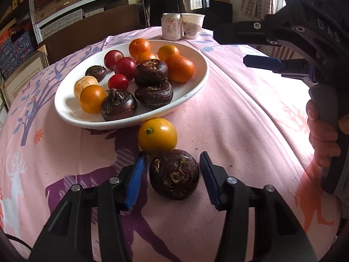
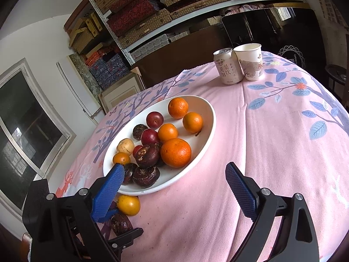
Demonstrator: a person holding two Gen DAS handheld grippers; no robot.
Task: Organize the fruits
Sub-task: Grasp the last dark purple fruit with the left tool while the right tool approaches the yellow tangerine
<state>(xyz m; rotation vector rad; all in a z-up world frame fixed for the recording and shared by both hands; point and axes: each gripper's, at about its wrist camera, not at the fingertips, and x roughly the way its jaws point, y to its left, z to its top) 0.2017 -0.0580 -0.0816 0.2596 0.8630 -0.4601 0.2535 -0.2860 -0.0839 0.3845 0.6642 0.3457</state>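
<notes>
Two fruits lie on the pink-clothed counter (image 1: 240, 109) just in front of the white plate (image 1: 196, 87): a yellow-orange citrus (image 1: 157, 135) and a dark water chestnut (image 1: 174, 177), touching each other. The left hand-held gripper (image 1: 173, 180) straddles the water chestnut, its blue pads close beside it with slim gaps showing. The right hand-held gripper (image 2: 174, 187) hangs wide apart and empty over the plate's near rim.

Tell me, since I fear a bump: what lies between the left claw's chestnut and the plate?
One orange sits there on the cloth, touching the chestnut and close to the plate rim; the left wrist view shows it.
</notes>
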